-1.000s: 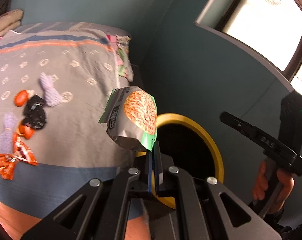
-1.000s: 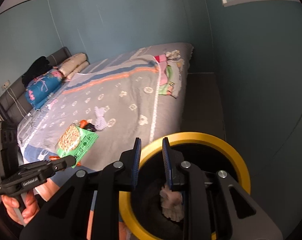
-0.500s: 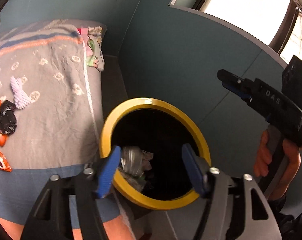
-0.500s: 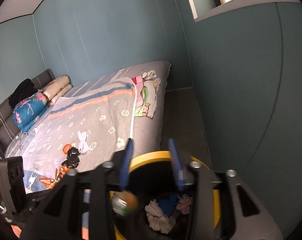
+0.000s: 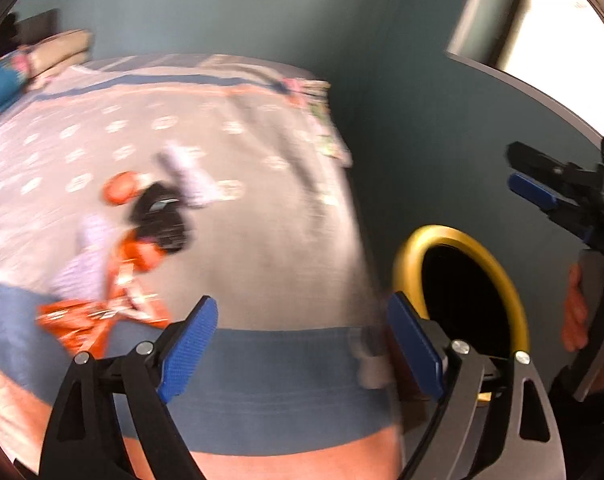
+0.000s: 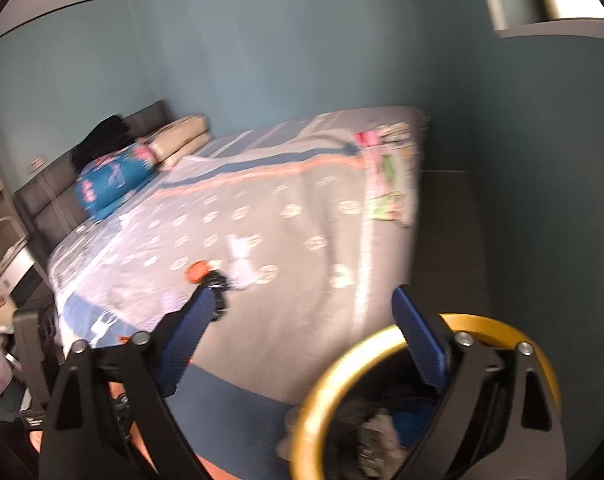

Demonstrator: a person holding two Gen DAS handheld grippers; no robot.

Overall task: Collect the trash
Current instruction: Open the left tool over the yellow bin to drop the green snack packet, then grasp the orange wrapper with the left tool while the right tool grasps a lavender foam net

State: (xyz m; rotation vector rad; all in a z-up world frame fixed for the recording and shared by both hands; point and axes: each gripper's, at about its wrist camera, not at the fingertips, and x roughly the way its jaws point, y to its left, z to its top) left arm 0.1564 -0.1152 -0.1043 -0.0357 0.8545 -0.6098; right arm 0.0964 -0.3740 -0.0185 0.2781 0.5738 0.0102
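Both views are motion-blurred. My left gripper (image 5: 302, 344) is open and empty over the bed's near edge. Trash lies on the grey bedspread (image 5: 262, 216): orange wrappers (image 5: 98, 316), a black wrapper (image 5: 162, 216), an orange piece (image 5: 120, 192) and pale lilac wrappers (image 5: 190, 176). The yellow-rimmed bin (image 5: 514, 300) stands beside the bed at the right. My right gripper (image 6: 302, 344) is open and empty above the bin's rim (image 6: 330, 376); crumpled trash (image 6: 378, 432) lies inside. The right gripper also shows in the left wrist view (image 5: 530, 188).
Pillows (image 6: 182, 140) and a blue cushion (image 6: 114, 180) lie at the bed's head. A folded colourful cloth (image 6: 390, 176) lies at the far bed corner. Teal walls (image 6: 542, 200) close the right side, with dark floor (image 6: 446, 220) between bed and wall. A window (image 5: 562, 32) is upper right.
My left gripper opened and dropped the green snack bag into the bin, then swung left toward the bed. My right gripper opened wider and also turned toward the bed.
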